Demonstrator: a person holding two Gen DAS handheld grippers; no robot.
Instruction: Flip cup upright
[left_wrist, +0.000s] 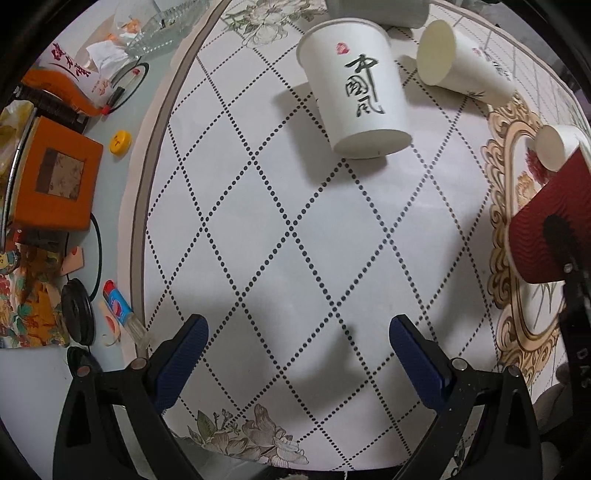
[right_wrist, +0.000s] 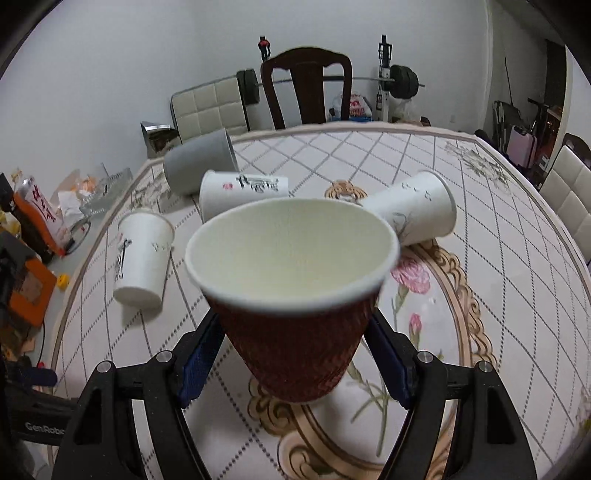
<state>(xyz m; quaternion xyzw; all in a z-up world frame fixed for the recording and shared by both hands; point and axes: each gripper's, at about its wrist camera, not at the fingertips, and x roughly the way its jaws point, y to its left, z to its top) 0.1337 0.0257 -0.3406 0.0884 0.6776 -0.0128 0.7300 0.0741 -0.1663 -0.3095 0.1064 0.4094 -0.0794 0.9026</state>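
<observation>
My right gripper (right_wrist: 295, 339) is shut on a red ribbed paper cup (right_wrist: 295, 343), mouth up and tilted toward the camera, held just above the tablecloth. The cup also shows in the left wrist view (left_wrist: 546, 229) at the right edge. My left gripper (left_wrist: 297, 354) is open and empty above the checked tablecloth (left_wrist: 258, 221). A white cup with black calligraphy (left_wrist: 354, 88) stands upright ahead of it; it also shows in the right wrist view (right_wrist: 142, 258).
Another white cup (left_wrist: 465, 66) lies on its side at the back, and one more (left_wrist: 557, 147) sits beside the red cup. In the right wrist view a grey cup (right_wrist: 199, 162) and two white cups (right_wrist: 240, 192) (right_wrist: 417, 214) lie on their sides. Boxes and clutter (left_wrist: 55, 177) sit left of the tablecloth.
</observation>
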